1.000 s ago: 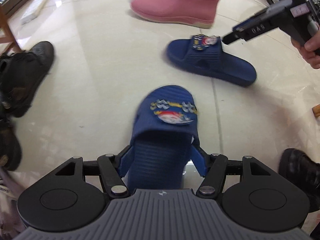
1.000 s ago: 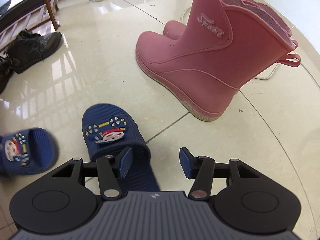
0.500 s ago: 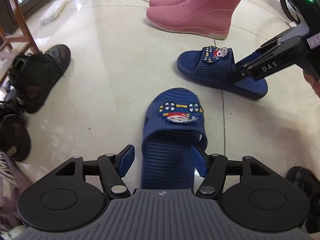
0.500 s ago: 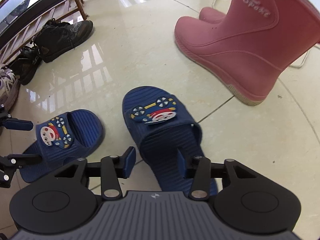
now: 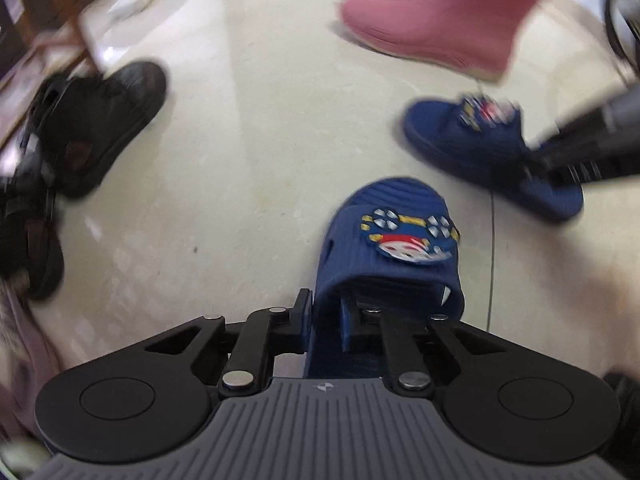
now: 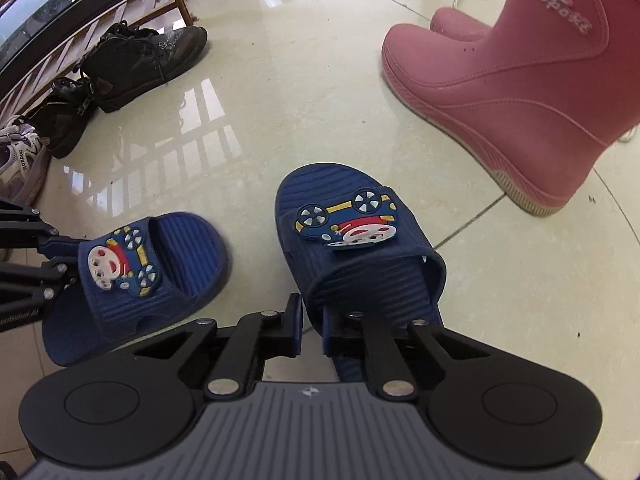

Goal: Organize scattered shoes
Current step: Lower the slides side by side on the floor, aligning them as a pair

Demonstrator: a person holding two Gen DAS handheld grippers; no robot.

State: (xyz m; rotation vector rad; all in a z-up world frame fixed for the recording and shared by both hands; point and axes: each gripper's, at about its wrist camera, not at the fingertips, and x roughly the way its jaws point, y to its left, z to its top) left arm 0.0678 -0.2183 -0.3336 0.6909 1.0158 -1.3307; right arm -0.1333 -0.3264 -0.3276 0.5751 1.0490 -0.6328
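The left gripper (image 5: 324,320) is closing its jaws on the left side wall of the near slipper (image 5: 394,248), one finger outside the strap, the other inside the foot opening. The right gripper (image 6: 311,322) is clamping the left strap edge of the far slipper (image 6: 360,248) in the same way, jaws nearly together on the rubber. Both slippers are lying on the floor (image 6: 320,100) just ahead of the jaws. Beyond them, the pink boots (image 6: 512,76) are standing right, and black shoes (image 6: 140,60) are lying left by a wooden rack (image 6: 120,12). The step in hand looks like the pickup; next, both slippers probably need lifting together and carrying toward the rack.
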